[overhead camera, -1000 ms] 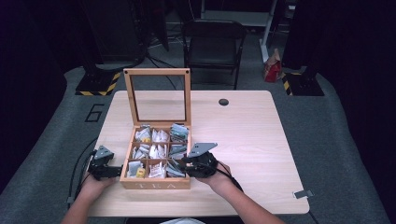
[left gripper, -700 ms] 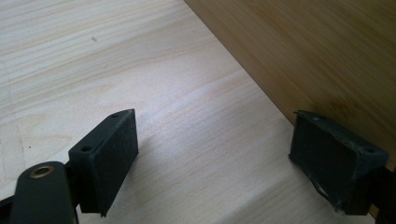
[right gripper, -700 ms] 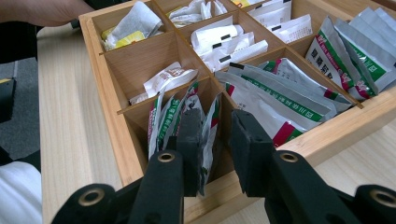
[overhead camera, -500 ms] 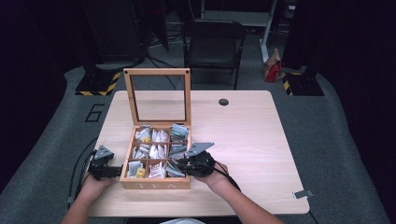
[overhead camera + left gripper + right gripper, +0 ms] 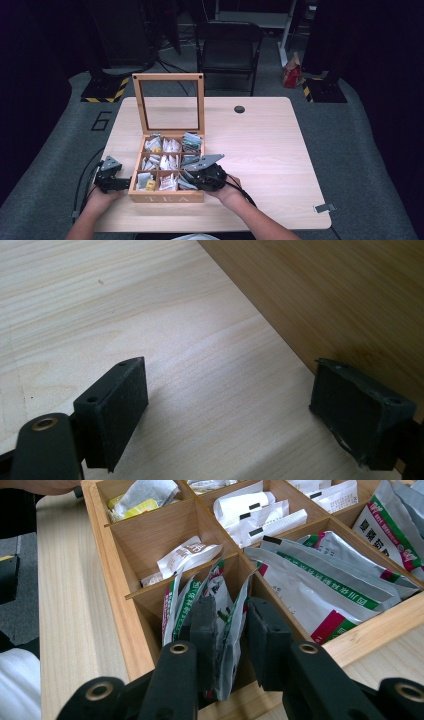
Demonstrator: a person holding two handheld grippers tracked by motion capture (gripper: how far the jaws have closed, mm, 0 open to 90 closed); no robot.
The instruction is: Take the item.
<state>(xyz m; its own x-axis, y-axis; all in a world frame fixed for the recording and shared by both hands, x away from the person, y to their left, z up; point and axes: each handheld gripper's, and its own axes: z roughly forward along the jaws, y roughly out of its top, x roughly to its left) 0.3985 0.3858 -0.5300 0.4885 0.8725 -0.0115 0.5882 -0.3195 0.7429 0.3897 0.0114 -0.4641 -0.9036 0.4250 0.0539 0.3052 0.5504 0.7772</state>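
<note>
A wooden tea box (image 5: 167, 197) stands open near the table's front edge, its glass-paned lid (image 5: 167, 77) upright. Its compartments hold paper sachets. My right gripper (image 5: 189, 178) reaches into the front right compartment. In the right gripper view its jaws (image 5: 232, 630) are shut on an upright green-and-white sachet (image 5: 235, 602) among similar ones. My left gripper (image 5: 125, 184) rests on the table against the box's left side. In the left gripper view it (image 5: 230, 410) stands open and holds nothing, one jaw close beside the box wall (image 5: 340, 295).
Bare tabletop (image 5: 270, 150) stretches right of the box, with a black round grommet (image 5: 239, 109) at the back and a small clip (image 5: 322, 207) at the front right edge. A black chair (image 5: 227, 42) stands behind the table. Larger silver sachets (image 5: 325, 595) lie in the neighbouring compartment.
My right gripper has shifted slightly left, further over the box's front right compartment. The left gripper and the box have stayed put.
</note>
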